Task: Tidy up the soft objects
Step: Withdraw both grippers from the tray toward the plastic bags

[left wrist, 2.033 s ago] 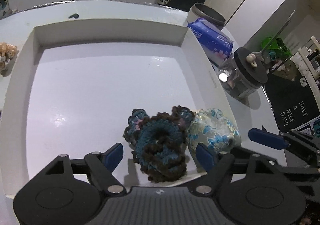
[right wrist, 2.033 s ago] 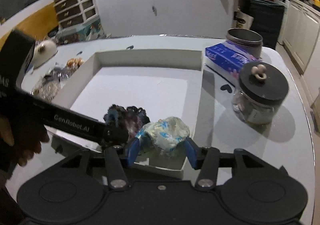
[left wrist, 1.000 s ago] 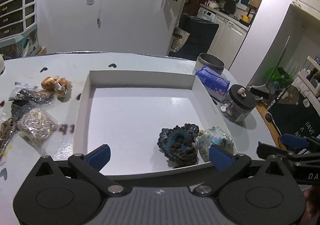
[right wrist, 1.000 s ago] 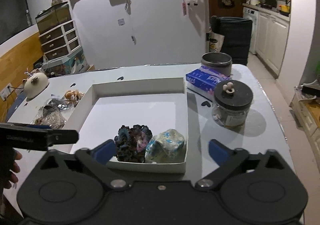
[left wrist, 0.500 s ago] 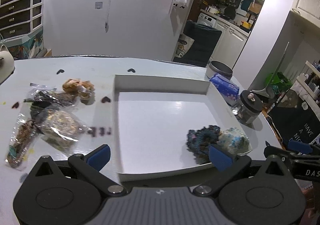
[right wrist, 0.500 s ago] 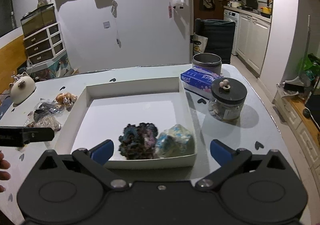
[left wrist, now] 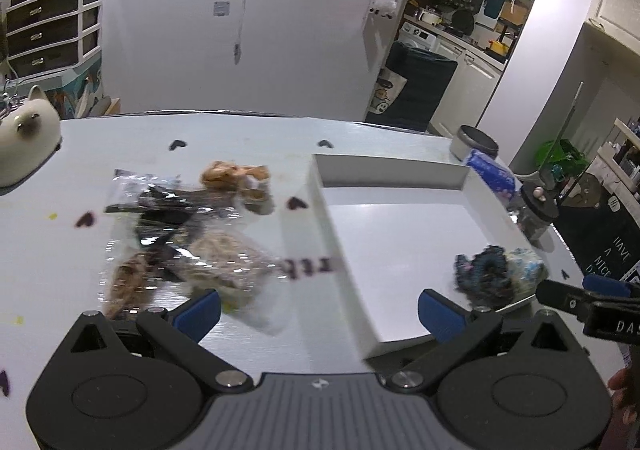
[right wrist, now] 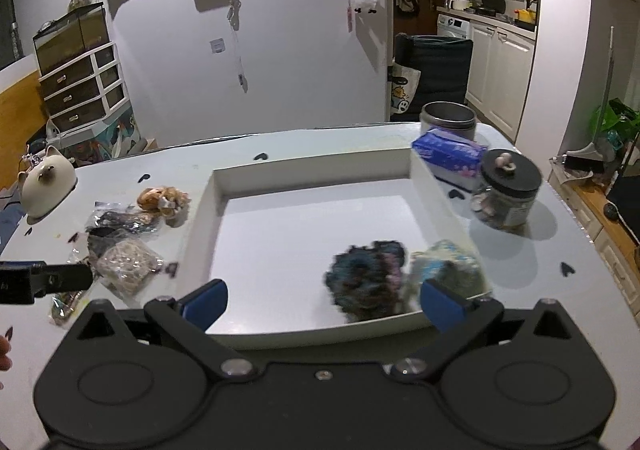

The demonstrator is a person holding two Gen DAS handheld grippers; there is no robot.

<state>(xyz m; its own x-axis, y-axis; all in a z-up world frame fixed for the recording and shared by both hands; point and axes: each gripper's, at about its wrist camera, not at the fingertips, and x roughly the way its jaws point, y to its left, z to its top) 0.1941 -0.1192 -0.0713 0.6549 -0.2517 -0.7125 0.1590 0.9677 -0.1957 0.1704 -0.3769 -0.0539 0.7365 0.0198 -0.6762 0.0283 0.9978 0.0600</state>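
A white tray (right wrist: 436, 186) sits on the table and shows in both views (left wrist: 316, 186). In its near right corner lie a dark blue crocheted scrunchie (right wrist: 366, 274) (left wrist: 482, 276) and a pale blue-patterned scrunchie (right wrist: 448, 268) (left wrist: 526, 268), side by side. Left of the tray lie several soft items in clear bags (left wrist: 192, 246) (right wrist: 120, 246) and a tan scrunchie (left wrist: 234, 176) (right wrist: 162, 198). My left gripper (left wrist: 318, 310) is open and empty, above the table between the bags and the tray. My right gripper (right wrist: 322, 300) is open and empty, before the tray's near edge.
A glass jar with a black lid (right wrist: 506, 190), a blue tissue pack (right wrist: 448, 156) and a metal tin (right wrist: 448, 116) stand right of the tray. A white cat-shaped pot (right wrist: 46, 180) sits at the table's far left. Small dark heart marks dot the table.
Both grippers let go of the scrunchies in the tray, opened wide and pulled back. My left gripper has swung left toward the bagged items.
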